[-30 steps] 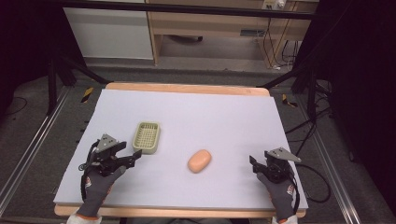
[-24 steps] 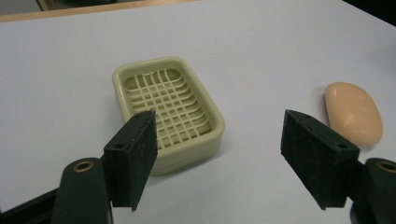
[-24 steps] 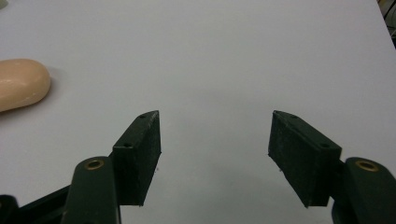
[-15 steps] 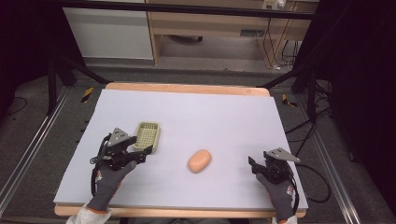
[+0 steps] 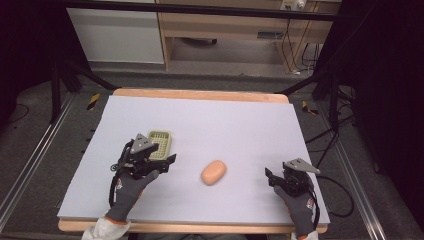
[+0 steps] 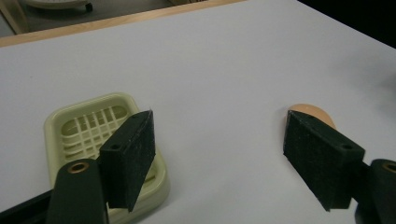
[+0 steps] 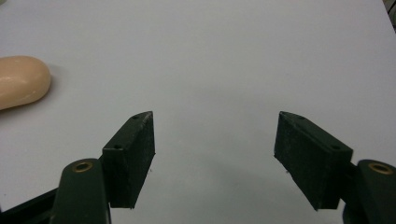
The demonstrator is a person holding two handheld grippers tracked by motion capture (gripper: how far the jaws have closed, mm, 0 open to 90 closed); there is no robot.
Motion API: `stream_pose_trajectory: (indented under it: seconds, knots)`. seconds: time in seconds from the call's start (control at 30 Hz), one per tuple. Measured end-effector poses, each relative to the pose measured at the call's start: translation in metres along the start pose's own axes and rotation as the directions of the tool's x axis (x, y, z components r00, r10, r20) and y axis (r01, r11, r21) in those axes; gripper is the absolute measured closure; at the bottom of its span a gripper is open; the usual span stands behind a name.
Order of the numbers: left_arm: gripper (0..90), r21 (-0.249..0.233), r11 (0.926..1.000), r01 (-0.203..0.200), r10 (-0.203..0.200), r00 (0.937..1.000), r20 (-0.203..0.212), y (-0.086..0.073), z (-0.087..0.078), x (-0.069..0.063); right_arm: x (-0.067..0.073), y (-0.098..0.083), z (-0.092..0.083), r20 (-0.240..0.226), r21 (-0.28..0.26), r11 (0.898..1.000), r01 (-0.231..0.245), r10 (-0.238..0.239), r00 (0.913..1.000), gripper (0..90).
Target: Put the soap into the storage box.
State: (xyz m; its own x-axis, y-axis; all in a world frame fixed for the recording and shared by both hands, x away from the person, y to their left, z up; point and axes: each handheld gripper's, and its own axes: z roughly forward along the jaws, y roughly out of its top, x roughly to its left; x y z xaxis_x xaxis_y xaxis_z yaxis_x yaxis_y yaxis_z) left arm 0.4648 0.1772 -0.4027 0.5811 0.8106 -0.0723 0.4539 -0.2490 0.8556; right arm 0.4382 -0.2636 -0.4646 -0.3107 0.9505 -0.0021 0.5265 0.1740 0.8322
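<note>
A: The left hand-held gripper [image 5: 167, 161] hangs with its jaws spread wide and nothing between them, right at the near edge of the pale green soap dish [image 5: 161, 143]. In its own view one jaw sits in front of the dish's near corner and the other in front of the bar of soap [image 6: 312, 115].

B: So nothing has been picked up?

A: Nothing. The peach-coloured soap lies flat on the white desk [image 5: 240, 125], a little right of the dish and nearer the person, clear of it. The dish is empty; its slotted grid shows bare.

B: And the other hand?

A: The right hand-held gripper [image 5: 271, 177] is low over the near right part of the desk, well apart from the soap, jaws spread and empty too. From its camera the soap is off at the left edge.

B: How far along would you call it?

A: At the very start, I'd say. If the work is getting the soap into the dish, then the grasp, the lift and the placing are all left. The left one seems to be closing in on the dish or the soap; I cannot tell which it is after.
</note>
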Motion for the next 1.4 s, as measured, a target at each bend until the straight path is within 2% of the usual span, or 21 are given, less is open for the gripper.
stream_pose_trajectory:
  seconds: [0.23, 0.53, 0.9, 1.4]
  knots:
    - [24.0, 0.009, 0.9996, -0.025, 0.025, 0.9996, 0.015, 0.004, 0.007, -0.009, 0.0, 0.0, 0.0, 0.006, 0.002, 1.0, -0.001, 0.001, 1.0, 28.5]
    - [23.6, 0.017, 0.9994, -0.03, 0.029, 0.999, 0.035, 0.008, 0.017, -0.017, 0.0, 0.0, 0.001, 0.014, 0.002, 1.0, 0.002, -0.002, 0.9999, 28.6]
    - [23.0, 0.048, 0.9959, -0.077, 0.073, 0.9945, 0.075, 0.012, 0.029, -0.032, 0.0, 0.0, 0.001, 0.023, 0.006, 1.0, -0.004, 0.004, 0.9997, 28.5]
    - [22.8, 0.094, 0.9903, -0.103, 0.093, 0.9902, 0.105, 0.012, 0.048, -0.05, 0.0, 0.0, 0.001, 0.019, 0.004, 1.0, -0.01, 0.01, 0.9998, 29.5]
